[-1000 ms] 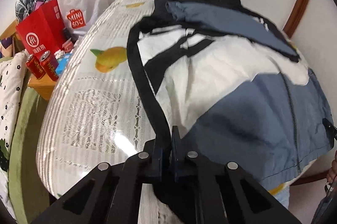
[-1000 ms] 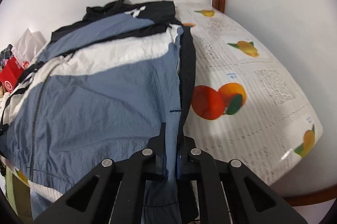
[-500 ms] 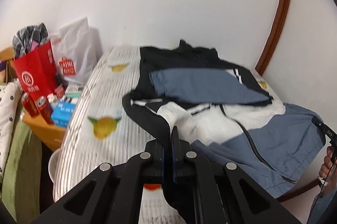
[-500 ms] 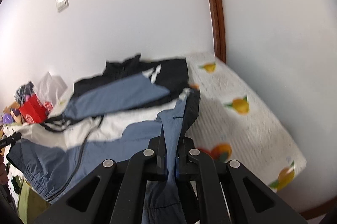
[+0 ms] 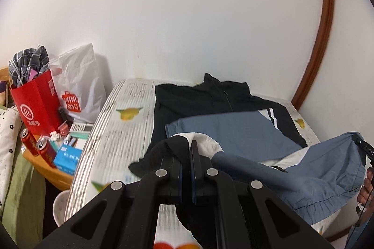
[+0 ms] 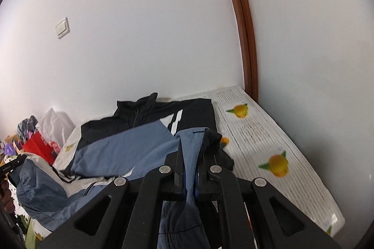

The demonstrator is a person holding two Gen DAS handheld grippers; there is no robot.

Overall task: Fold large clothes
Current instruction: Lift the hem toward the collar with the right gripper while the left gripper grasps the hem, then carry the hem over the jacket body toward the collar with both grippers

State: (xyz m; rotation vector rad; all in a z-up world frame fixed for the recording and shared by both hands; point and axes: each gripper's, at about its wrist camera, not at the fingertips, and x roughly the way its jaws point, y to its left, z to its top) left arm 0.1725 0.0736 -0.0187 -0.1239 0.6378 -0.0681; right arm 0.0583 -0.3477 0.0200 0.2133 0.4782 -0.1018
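Both grippers are up off the table here, each clamped on the near hem of the jacket (image 5: 236, 134). The left gripper (image 5: 185, 150) is clenched on a bunched corner of black and white cloth, its two fingers pressed together with fabric spilling over their tips. The right gripper (image 6: 190, 148) bites down on a blue fold with black trim, the cloth hanging through between the fingers and trailing down below them. Between the two grips the jacket's blue lower panel sags in a loose swag, lifted clear of the table (image 6: 264, 139), which wears a white cloth printed with fruit. The far part of the garment lies flat against the wall end of the table: black collar and shoulders, a blue sleeve laid across the chest, white stripes showing. Off to the left, past the table edge, stand a red paper bag (image 5: 35, 106), a white plastic bag (image 5: 79, 85) and two red cans (image 5: 37, 147) on a low wooden stand.
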